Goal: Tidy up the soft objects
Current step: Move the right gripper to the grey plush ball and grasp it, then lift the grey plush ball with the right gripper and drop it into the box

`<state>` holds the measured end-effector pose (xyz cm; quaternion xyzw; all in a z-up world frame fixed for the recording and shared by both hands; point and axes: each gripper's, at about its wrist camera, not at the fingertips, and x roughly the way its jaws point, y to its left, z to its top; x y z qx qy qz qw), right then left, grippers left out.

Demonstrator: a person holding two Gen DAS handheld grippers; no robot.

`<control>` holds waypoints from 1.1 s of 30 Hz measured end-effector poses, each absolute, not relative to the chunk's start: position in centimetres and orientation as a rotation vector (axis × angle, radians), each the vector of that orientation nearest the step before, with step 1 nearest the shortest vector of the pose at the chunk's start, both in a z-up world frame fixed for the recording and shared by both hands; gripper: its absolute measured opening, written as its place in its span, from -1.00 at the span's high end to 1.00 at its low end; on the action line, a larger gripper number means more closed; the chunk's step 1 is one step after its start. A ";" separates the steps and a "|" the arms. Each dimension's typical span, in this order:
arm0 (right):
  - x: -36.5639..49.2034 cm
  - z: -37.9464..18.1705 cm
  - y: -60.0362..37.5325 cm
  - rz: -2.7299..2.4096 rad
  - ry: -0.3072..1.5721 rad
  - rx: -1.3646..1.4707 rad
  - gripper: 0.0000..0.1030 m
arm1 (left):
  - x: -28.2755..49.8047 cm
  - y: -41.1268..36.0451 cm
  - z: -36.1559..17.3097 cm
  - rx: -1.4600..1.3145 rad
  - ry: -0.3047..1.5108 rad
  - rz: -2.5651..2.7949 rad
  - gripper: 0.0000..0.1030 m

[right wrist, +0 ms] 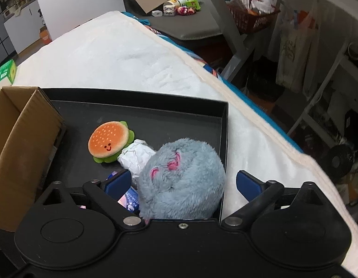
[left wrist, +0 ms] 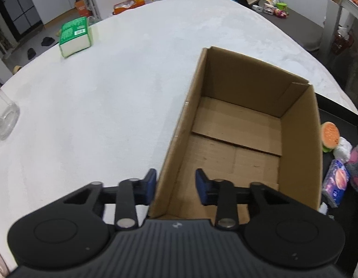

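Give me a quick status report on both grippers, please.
Left gripper open, straddling cardboard box wall. Right gripper open around grey plush in black tray. Box empty.

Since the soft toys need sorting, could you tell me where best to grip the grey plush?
Probably across the grey plush at its round middle, coming from above. It bulges above the black tray, and the open right gripper already straddles it.

The cardboard box [left wrist: 248,125] is plain brown, on a white cloth [left wrist: 109,92]. The tray [right wrist: 141,115] is black. The burger toy [right wrist: 109,142] has an orange bun dotted pale, a red smile and green edging. The plush [right wrist: 183,180] is grey-blue with pink marks. The carton [left wrist: 74,36] is green and white. The finger pads [right wrist: 116,181] are blue.
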<state>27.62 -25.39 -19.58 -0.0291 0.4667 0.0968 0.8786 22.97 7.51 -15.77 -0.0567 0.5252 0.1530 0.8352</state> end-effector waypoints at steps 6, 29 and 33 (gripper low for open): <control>27.1 -19.3 -24.7 0.226 0.930 -0.116 -0.21 | 22.4 8.1 -15.5 -0.140 1.083 0.309 0.49; 24.3 -15.7 -23.3 0.243 0.870 -0.138 -0.09 | 19.9 8.9 -15.3 -0.184 0.992 0.190 0.64; 23.9 -14.3 -22.4 0.250 0.851 -0.156 -0.09 | 19.4 9.4 -15.0 -0.192 0.971 0.163 0.74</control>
